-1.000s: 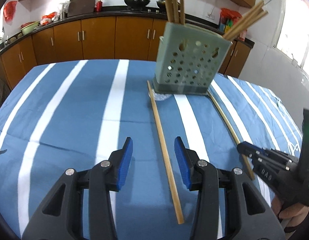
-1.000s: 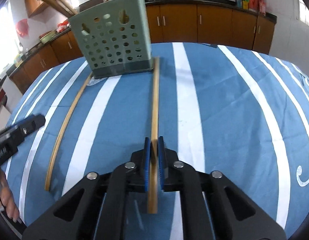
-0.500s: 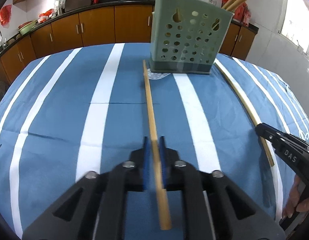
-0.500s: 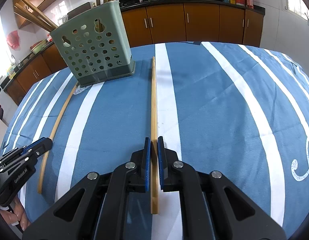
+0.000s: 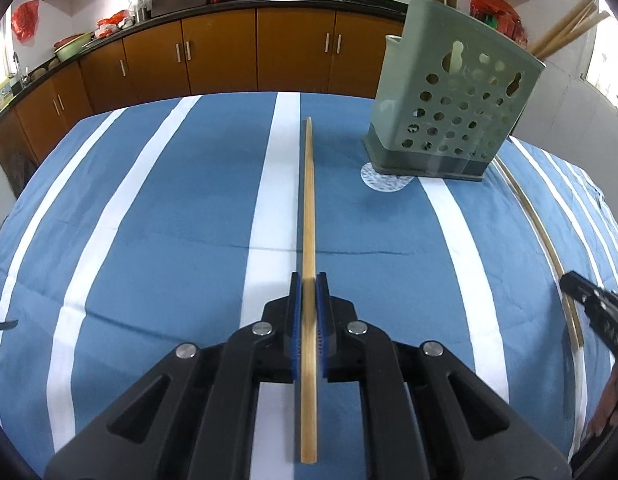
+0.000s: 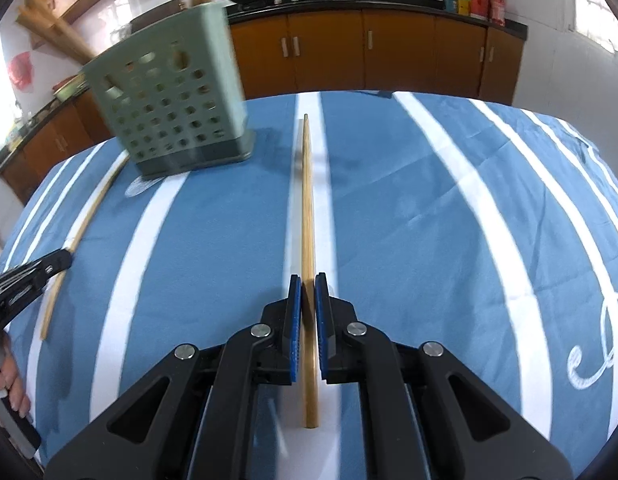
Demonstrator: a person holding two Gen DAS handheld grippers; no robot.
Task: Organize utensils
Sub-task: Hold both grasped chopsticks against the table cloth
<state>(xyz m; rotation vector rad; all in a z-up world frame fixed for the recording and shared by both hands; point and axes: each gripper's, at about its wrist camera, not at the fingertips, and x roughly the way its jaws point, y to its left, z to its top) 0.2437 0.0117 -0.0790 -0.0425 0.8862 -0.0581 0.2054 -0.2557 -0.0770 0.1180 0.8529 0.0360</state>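
My left gripper [image 5: 309,284] is shut on a long wooden chopstick [image 5: 308,208] that points away along the table. My right gripper [image 6: 308,284] is shut on a second wooden chopstick [image 6: 307,200], also pointing away. The green perforated utensil holder [image 5: 449,108] stands at the back right in the left wrist view, with several chopsticks sticking out of its top. In the right wrist view the holder [image 6: 169,108] stands at the back left. Each gripper's tip shows at the edge of the other's view, the right one [image 5: 589,304] and the left one [image 6: 33,276].
The table is covered by a blue cloth with white stripes [image 5: 149,208]. Brown kitchen cabinets [image 5: 213,56] and a counter with pans run behind it. A small round white mat [image 5: 383,178] peeks from under the holder.
My left gripper closed on its chopstick and lifted it, swinging leftward so the holder now sits to the right. My right gripper kept its chopstick and raised it off the cloth.
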